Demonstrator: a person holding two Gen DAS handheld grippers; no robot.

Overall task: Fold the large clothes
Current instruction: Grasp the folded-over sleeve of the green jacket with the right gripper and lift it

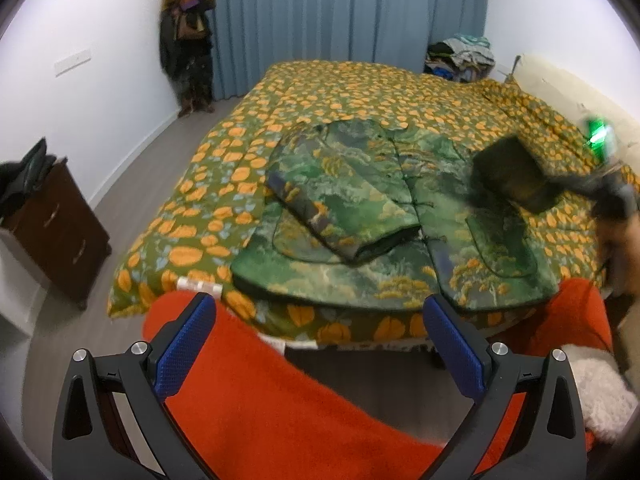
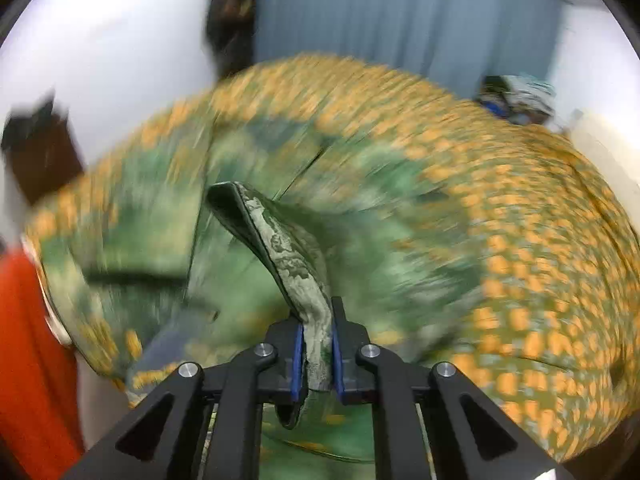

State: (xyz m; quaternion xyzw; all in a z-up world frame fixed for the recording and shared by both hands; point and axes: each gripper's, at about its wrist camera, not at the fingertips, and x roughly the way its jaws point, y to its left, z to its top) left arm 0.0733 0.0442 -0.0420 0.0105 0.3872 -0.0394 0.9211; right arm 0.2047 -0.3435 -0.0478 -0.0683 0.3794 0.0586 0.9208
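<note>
A large green patterned jacket lies front-up on the bed, its left sleeve folded across the body. My left gripper is open and empty, held back from the bed's near edge. My right gripper is shut on the cuff of the jacket's right sleeve and holds it lifted above the jacket. In the left wrist view the raised sleeve and the right gripper show blurred at the right. The right wrist view is motion-blurred.
The bed has a green cover with orange leaves. Red fabric fills the foreground below my left gripper. A dark wooden dresser stands left. Clothes are piled at the far right by the blue curtain.
</note>
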